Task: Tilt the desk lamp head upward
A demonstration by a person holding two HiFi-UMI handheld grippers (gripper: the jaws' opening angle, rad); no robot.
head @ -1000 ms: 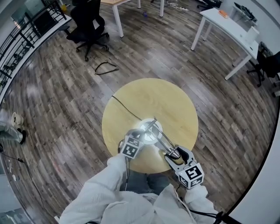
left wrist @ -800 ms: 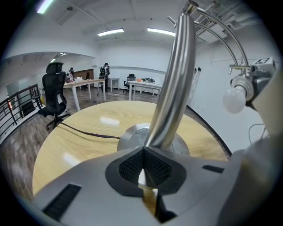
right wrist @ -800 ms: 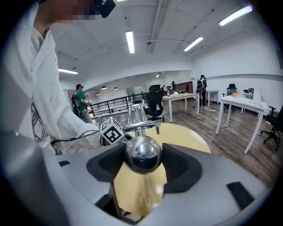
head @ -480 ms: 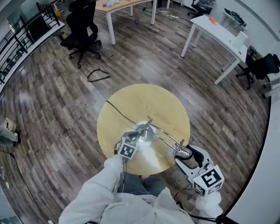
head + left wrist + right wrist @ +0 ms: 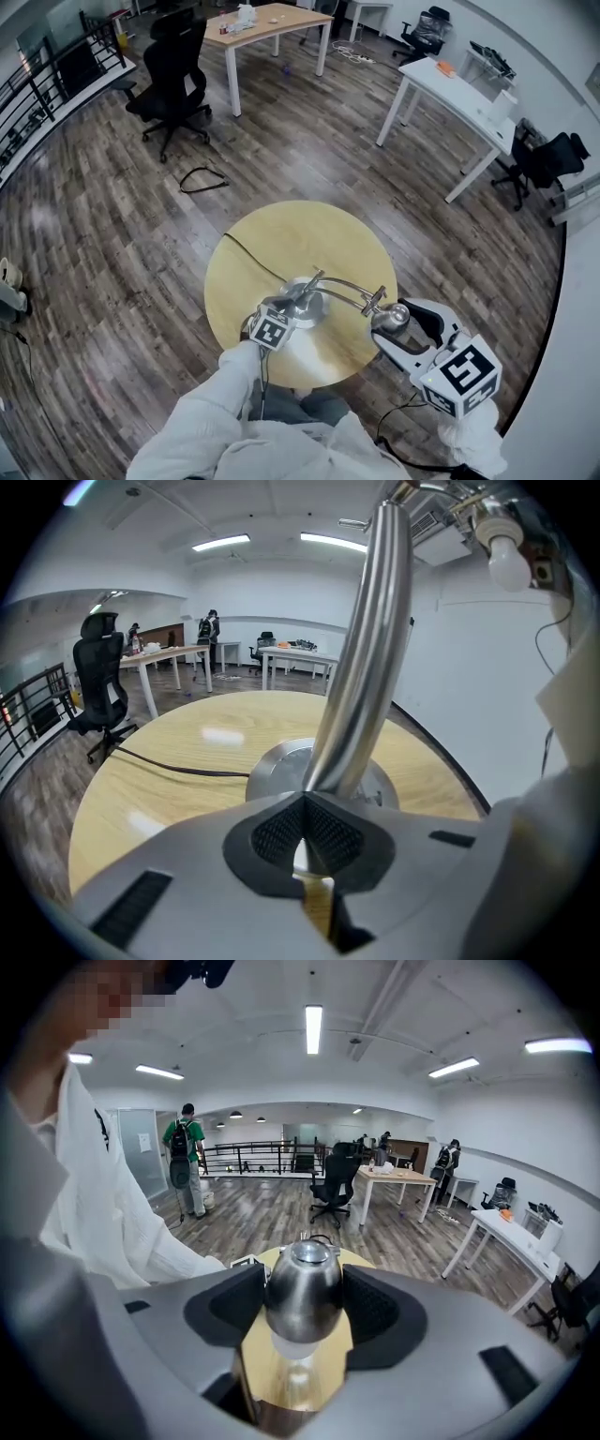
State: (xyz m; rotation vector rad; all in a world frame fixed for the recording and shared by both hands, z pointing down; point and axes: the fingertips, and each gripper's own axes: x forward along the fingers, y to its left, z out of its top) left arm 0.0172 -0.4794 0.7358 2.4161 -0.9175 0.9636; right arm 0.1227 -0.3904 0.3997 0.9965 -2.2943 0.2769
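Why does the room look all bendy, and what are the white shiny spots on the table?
Head view: the wide lens bends the floor planks round the table. Left gripper view: those spots are ceiling lights mirrored in the glossy top, and glare streaks the lamp pole. Right gripper view: the corners go black and the lamp head gleams.

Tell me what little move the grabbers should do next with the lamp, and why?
Probably lift the right gripper a bit and roll it so the lamp head tips up. Its jaws squeeze the lamp head, but the bulb looks to face downward. The left gripper clamps the pole just above the base, so the lamp should stay put.
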